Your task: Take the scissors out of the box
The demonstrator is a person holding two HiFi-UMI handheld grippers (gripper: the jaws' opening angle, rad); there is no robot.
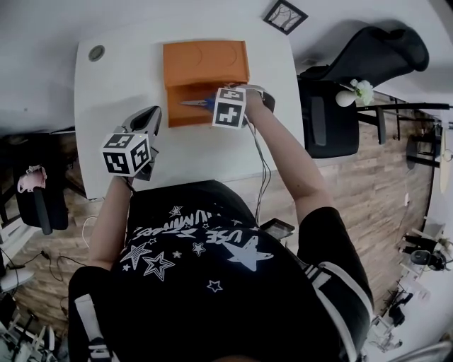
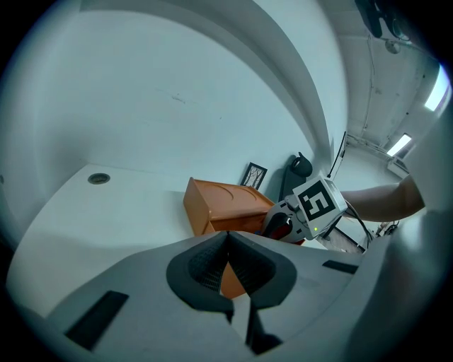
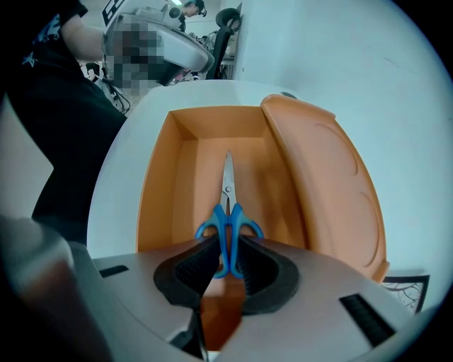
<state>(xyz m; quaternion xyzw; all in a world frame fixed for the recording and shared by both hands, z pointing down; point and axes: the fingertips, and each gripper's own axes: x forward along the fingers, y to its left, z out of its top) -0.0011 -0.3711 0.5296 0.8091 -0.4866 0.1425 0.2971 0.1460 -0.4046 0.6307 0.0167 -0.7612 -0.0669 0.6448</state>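
Observation:
An orange box (image 1: 182, 117) lies open on the white table (image 1: 120, 78), its lid (image 1: 205, 62) folded back on the far side. Blue-handled scissors (image 3: 228, 205) lie inside on the box floor, blades pointing away from me. My right gripper (image 3: 225, 244) points steeply down into the box (image 3: 159, 184), and its pads press on the blue handles from both sides. In the head view its marker cube covers the handles and only the scissors' blades (image 1: 192, 103) show. My left gripper (image 1: 150, 117) hovers over the table left of the box, shut and holding nothing; its own view shows the box (image 2: 226, 205).
A black office chair (image 1: 333, 120) stands at the table's right edge. A round cable grommet (image 1: 96, 53) sits at the far left corner of the table. A small framed picture (image 1: 285, 15) leans on the wall behind. A cable runs along my right arm.

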